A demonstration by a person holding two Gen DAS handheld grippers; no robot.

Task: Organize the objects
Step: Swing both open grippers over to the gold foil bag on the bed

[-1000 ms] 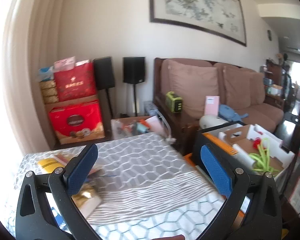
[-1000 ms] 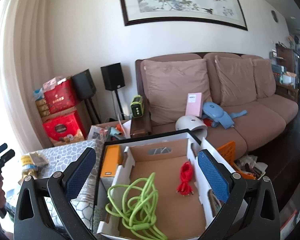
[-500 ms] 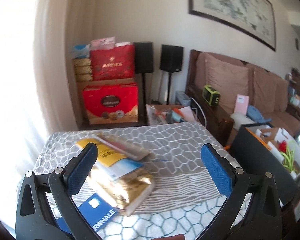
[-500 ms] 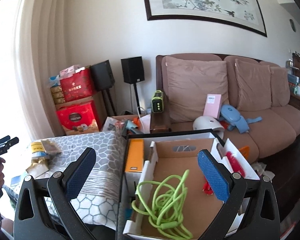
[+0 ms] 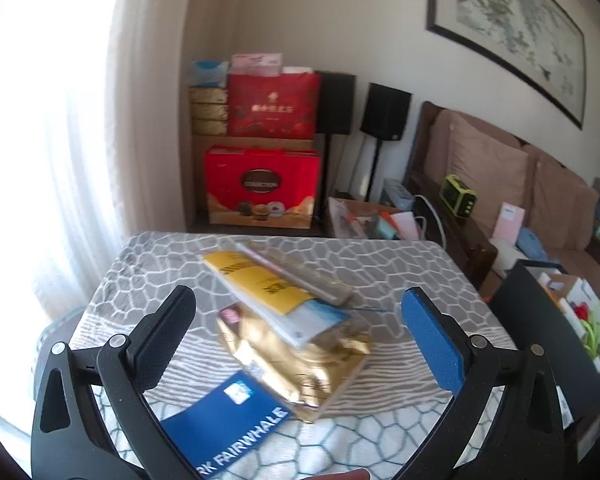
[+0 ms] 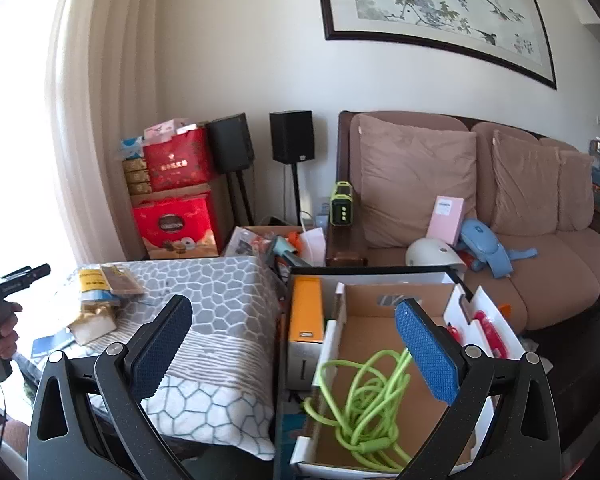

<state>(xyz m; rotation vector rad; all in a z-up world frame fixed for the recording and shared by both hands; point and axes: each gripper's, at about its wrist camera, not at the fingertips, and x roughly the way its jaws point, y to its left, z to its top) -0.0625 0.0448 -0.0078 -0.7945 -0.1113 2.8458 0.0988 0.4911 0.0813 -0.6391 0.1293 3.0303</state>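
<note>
Far left of the right wrist view, a hand (image 6: 0, 332) holds the left gripper's handle, partly cut off by the frame edge. The left gripper (image 5: 296, 334) has its jaws spread wide w/ nothing between them, hovering over the pile on the table (image 5: 400, 264).

That pile sits on the left half of the table: blue booklet (image 5: 228, 420) nearest, its print partly cut by the gripper frame; gold foil pack (image 5: 300, 360) behind it; yellow-and-white packet (image 5: 268, 292) lying across the gold one; a clear sleeve (image 5: 300, 276) on top toward the far side. Contents of the sleeve are too blurred to tell.

To the right, the table's cloth is bare up to its right edge. Just beside that edge stands the cardboard box (image 6: 400, 304), w/ an orange box (image 6: 306, 312) in its left slot, a green cord (image 6: 364, 396) coiled in the main bay, and red items (image 6: 488, 332) in the right slot, too small to identify.

The right gripper (image 6: 292, 348) is also wide open, holding nothing, poised above the gap between table and box.

Judgement: task is partway; several things look stowed in the box, while approx four items remain on the table. Next is probably a pick from the pile by the left gripper. The box's near wall and anything under the pile are hidden
</note>
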